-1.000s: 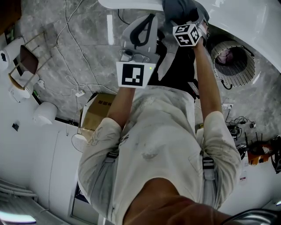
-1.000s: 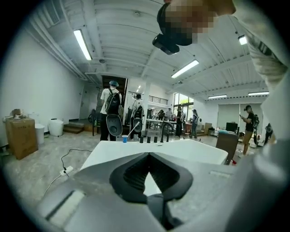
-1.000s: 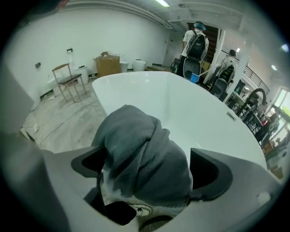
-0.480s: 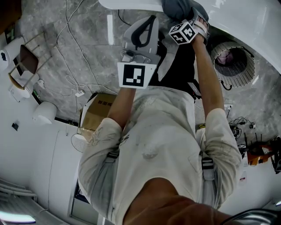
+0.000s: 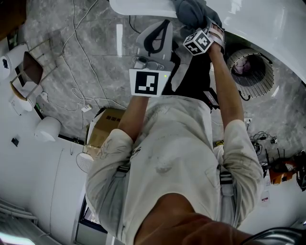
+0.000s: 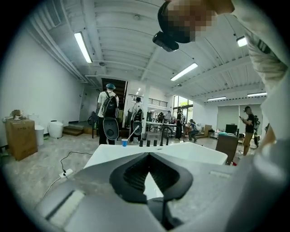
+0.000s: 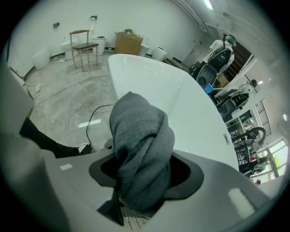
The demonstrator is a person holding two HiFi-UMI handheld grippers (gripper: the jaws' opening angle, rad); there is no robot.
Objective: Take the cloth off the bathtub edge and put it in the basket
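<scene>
A grey cloth [image 5: 191, 11] lies bunched on the white bathtub's edge [image 5: 143, 6]. My right gripper [image 5: 204, 29] reaches into it, and its jaws are closing. In the right gripper view the cloth [image 7: 140, 140] stands crumpled between the jaws of that gripper [image 7: 142, 176], pinched at its base, with the bathtub [image 7: 158, 86] behind. The round wicker basket [image 5: 237, 53] stands on the floor to the right of my right arm. My left gripper [image 5: 161, 25] hangs shut and empty beside the tub. In the left gripper view its tips [image 6: 148, 156] meet in front of the bathtub [image 6: 190, 152].
Cables [image 5: 81, 72] trail over the grey marble floor. A cardboard box [image 5: 106, 125], a white bin [image 5: 48, 128] and a chair [image 5: 28, 72] stand at the left. Taps [image 6: 154, 141] sit on the tub's far end, and people [image 6: 108, 118] stand beyond them.
My right gripper has pushed further up onto the cloth and its marker cube has tilted. The left gripper has barely moved.
</scene>
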